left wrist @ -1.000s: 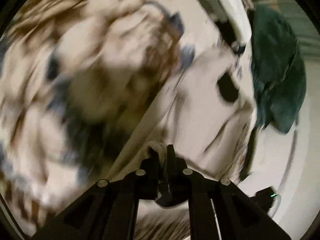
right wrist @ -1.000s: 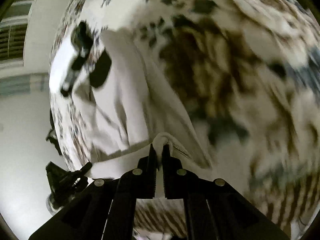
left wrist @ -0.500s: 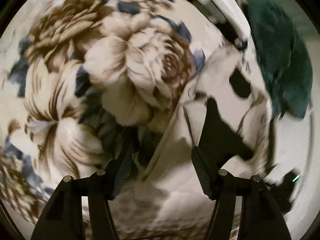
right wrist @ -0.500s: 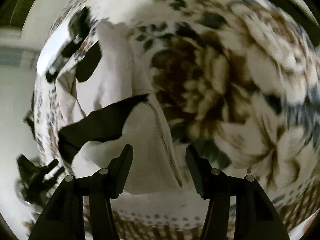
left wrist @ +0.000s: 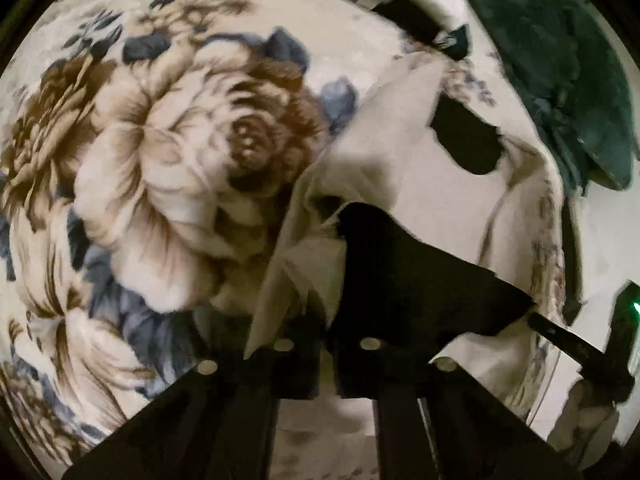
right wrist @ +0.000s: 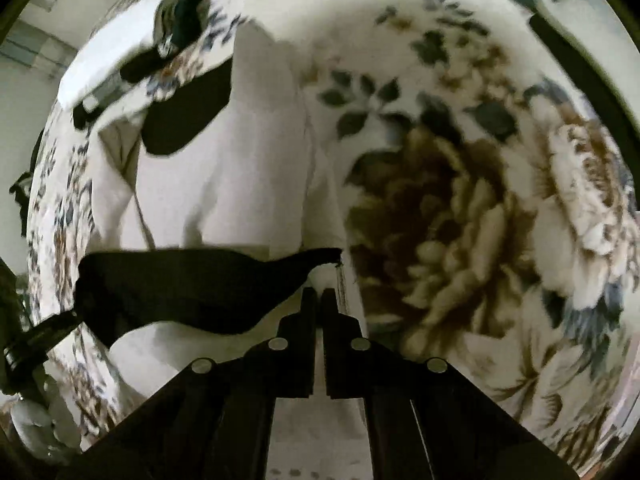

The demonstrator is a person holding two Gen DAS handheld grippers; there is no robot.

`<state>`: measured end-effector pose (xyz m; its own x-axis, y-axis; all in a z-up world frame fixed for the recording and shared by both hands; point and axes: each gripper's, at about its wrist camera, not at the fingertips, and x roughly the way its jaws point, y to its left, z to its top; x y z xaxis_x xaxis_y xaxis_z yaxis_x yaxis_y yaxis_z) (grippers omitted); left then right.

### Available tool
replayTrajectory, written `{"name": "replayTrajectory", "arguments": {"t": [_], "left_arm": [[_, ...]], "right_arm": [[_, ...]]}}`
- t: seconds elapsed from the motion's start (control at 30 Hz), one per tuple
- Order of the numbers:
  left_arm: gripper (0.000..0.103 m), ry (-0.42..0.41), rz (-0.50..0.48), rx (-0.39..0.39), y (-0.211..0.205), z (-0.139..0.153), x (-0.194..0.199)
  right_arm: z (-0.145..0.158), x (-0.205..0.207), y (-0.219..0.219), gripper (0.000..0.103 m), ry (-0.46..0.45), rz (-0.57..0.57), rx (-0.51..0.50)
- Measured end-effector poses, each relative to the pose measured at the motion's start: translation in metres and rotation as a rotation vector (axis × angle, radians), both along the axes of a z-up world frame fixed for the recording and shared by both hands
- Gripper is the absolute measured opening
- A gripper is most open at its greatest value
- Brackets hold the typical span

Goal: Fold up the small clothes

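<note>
Left claw (left wrist: 326, 344): jaws nearly together, pinching a fold of the small white cloth garment with black patches (left wrist: 400, 184) at its near edge; black patch fabric bunches right at the fingertips. Right claw (right wrist: 318, 300): jaws drawn to a thin slit, white hem of the same garment (right wrist: 240, 184) sitting between the tips, gripped. A long black patch of the garment runs leftwards from the right claw's tips in the right wrist view.

The garment lies spread on the cream blanket printed with big brown and blue-grey flowers (left wrist: 160, 160), creased, partly doubled over near both claws. A second rounded black patch shows at the garment's far end in both views.

The blanket (right wrist: 480, 220) covers everything beside and beyond the garment. Further off, a dark green cloth heap (left wrist: 560, 80) rests at the blanket's far edge, apart from the white garment. A white-and-black device (right wrist: 120, 72) lies past the garment's far end, too blurred to identify. Frames slightly blurred.
</note>
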<state>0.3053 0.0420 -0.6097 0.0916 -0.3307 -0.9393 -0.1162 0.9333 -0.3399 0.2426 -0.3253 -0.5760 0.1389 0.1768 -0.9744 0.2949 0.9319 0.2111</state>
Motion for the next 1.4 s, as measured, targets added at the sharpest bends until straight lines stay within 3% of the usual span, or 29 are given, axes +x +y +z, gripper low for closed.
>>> {"name": "replayTrajectory", "arguments": {"t": [0.2,0.37,0.47,0.5,0.57,0.6,0.63,0.67,0.8,1.0,1.03,1.07,1.1,1.13,1.17,1.3,1.4], "left_arm": [[0.003,0.014,0.104,-0.053,0.016,0.001,0.016],[0.005,0.048,0.183,-0.119,0.026,-0.008,0.030],[0.009,0.093,0.260,-0.268,0.039,-0.011,0.031],[0.012,0.096,0.275,-0.309,0.045,-0.008,0.029],[0.043,0.054,0.305,-0.370,0.057,0.004,0.024],[0.053,0.032,0.312,-0.379,0.060,0.009,0.021],[0.063,-0.007,0.321,-0.370,0.067,0.018,0.016],[0.063,-0.028,0.313,-0.343,0.070,0.023,0.013],[0.063,-0.060,0.167,-0.192,0.056,0.027,0.014],[0.063,-0.056,-0.017,-0.105,0.015,-0.002,0.028],[0.060,-0.069,-0.036,-0.080,0.008,-0.007,0.031],[0.045,-0.093,-0.045,-0.067,0.004,-0.009,0.032],[0.028,-0.104,-0.050,-0.063,0.001,-0.009,0.034],[0.011,-0.101,-0.059,-0.050,-0.001,-0.011,0.035],[0.011,-0.098,-0.056,-0.037,-0.003,-0.011,0.037],[0.009,-0.108,-0.001,-0.046,0.008,-0.007,0.036],[0.009,-0.068,0.073,-0.094,0.025,-0.014,0.034]], "right_arm": [[0.013,-0.002,-0.023,0.002,-0.054,-0.124,-0.030],[0.006,0.007,-0.027,0.002,-0.055,-0.155,-0.020],[0.003,0.008,-0.030,0.003,-0.059,-0.167,0.020],[0.000,0.008,-0.032,0.003,-0.048,-0.173,0.064],[-0.002,0.006,-0.037,0.011,-0.042,-0.184,0.126],[-0.001,0.004,-0.038,0.018,-0.048,-0.189,0.138],[0.001,0.000,-0.042,0.036,-0.058,-0.202,0.139],[0.004,-0.007,-0.049,0.046,-0.072,-0.226,0.137],[-0.006,-0.018,-0.066,0.046,-0.054,-0.295,0.186],[-0.035,-0.014,-0.068,0.046,-0.045,-0.322,0.410],[-0.040,-0.012,-0.066,0.046,-0.040,-0.322,0.451],[-0.043,-0.010,-0.062,0.046,-0.038,-0.327,0.490],[-0.043,-0.010,-0.060,0.042,-0.048,-0.334,0.493],[-0.041,-0.010,-0.058,0.019,-0.054,-0.337,0.473],[-0.038,-0.009,-0.054,0.003,-0.052,-0.330,0.428],[-0.025,0.001,-0.043,0.003,-0.090,-0.319,0.344],[-0.021,0.008,-0.047,0.003,-0.112,-0.356,0.342]]}}
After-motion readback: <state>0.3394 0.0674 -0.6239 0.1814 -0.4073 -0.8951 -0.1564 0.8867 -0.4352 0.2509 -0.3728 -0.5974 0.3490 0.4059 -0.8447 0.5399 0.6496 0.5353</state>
